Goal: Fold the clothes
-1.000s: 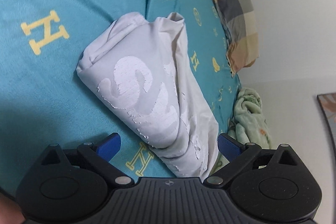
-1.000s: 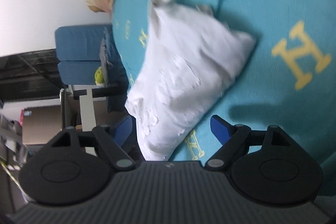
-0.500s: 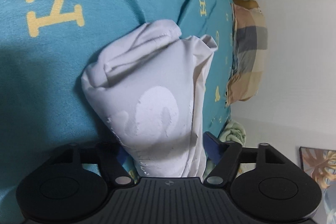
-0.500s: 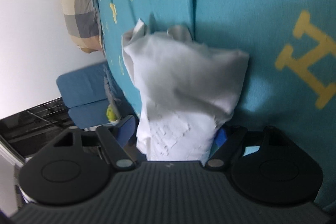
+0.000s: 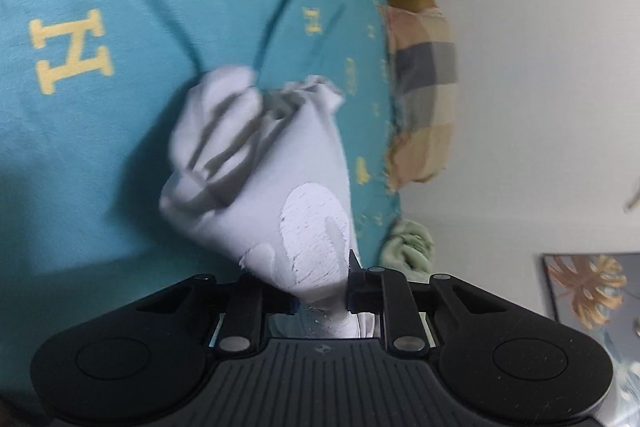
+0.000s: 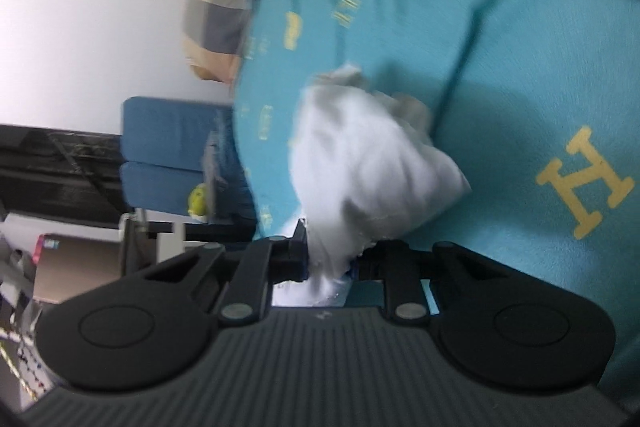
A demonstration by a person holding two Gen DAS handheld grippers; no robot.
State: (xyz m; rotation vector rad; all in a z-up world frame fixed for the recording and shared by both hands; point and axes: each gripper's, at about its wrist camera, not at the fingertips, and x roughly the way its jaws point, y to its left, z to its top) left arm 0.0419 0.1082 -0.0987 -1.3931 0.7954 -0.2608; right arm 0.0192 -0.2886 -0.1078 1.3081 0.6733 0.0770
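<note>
A: Looking at both wrist views, what were the grippers doing?

B: The left gripper (image 5: 320, 291) had its fingers pinched on one bunched end of the shirt (image 5: 276, 195). The right gripper (image 6: 330, 263) pinched another end in the same way. No gap was left on either; cloth filled the space between the fingers.

A: And where was the shirt?

B: It hung from the two grips over the bed (image 5: 100, 187), gathered in a loose bundle. I could not tell if its far end touched the blanket. The right view was blurred.

A: How would it handle?

B: I judged it light and very soft, with no stiffness, so it sagged and wrinkled wherever it was not held. The print (image 5: 316, 227) looked cracked and perhaps a little stiffer. It was better to hold it at hems or corners, well apart, because a grip on a bunch hid the edges and made a crooked fold.
</note>
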